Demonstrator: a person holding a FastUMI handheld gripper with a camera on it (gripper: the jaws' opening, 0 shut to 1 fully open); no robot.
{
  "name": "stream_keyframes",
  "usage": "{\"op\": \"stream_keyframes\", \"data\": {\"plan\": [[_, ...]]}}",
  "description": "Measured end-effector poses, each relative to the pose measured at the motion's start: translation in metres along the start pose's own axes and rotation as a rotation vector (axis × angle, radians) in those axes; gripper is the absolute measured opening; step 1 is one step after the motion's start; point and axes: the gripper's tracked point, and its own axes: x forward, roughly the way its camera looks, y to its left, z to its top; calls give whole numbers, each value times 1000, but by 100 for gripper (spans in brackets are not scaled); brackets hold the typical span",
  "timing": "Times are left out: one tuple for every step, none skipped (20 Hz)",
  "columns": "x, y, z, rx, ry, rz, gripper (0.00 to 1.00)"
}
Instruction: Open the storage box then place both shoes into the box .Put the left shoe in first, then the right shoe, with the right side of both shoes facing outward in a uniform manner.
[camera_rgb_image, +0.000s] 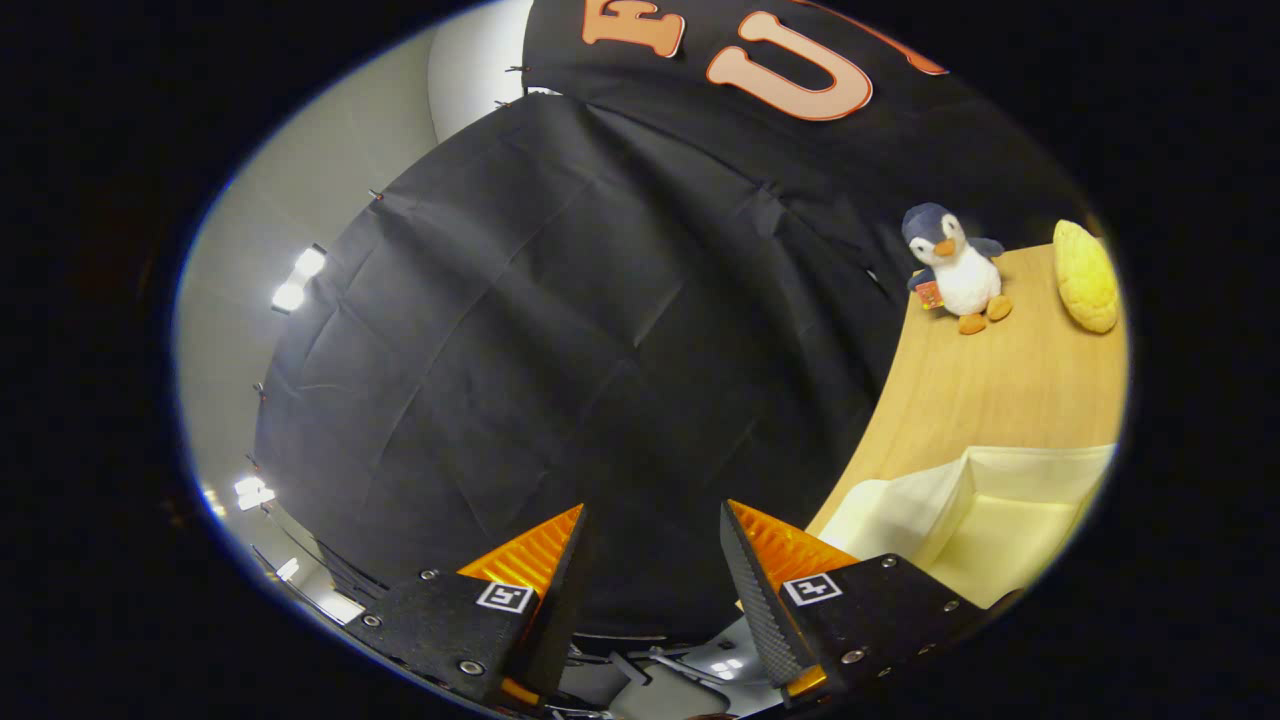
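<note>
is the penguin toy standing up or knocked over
Standing up. The penguin sits upright on the wooden table, head above its feet, beside a yellow cushion. The gripper is open, with nothing between its fingers.

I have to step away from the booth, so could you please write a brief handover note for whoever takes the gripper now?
Gripper: open, holding nothing, aimed at the booth's black cloth wall.
Storage box: cream, on the wooden table, off to the side of the fingers; whether it is open I cannot tell.
Beyond it: a penguin plush and a yellow cushion.
Left: opening the box and placing both shoes, as far as I can tell.
</note>
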Motion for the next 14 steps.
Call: {"op": "stream_keyframes", "data": {"plan": [[-3,-9,-1,-17,-4,-29,77],[-6,-18,-3,-31,-4,-58,79],[-12,-29,-3,-45,-7,-96,80],[-17,-41,-2,-61,-13,-136,83],[-23,-52,-3,-76,-19,-178,84],[-29,-64,-3,-87,-29,-222,86],[-35,-75,-2,-97,-39,-263,86],[-43,-88,0,-104,-51,-309,86],[-51,-101,0,-112,-57,-354,86],[-58,-114,0,-116,-57,-404,86],[-68,-124,-2,-123,-53,-449,87],[-78,-134,-3,-127,-52,-495,87],[-86,-143,-5,-130,-49,-536,87],[-94,-153,-6,-130,-48,-578,87]]}}
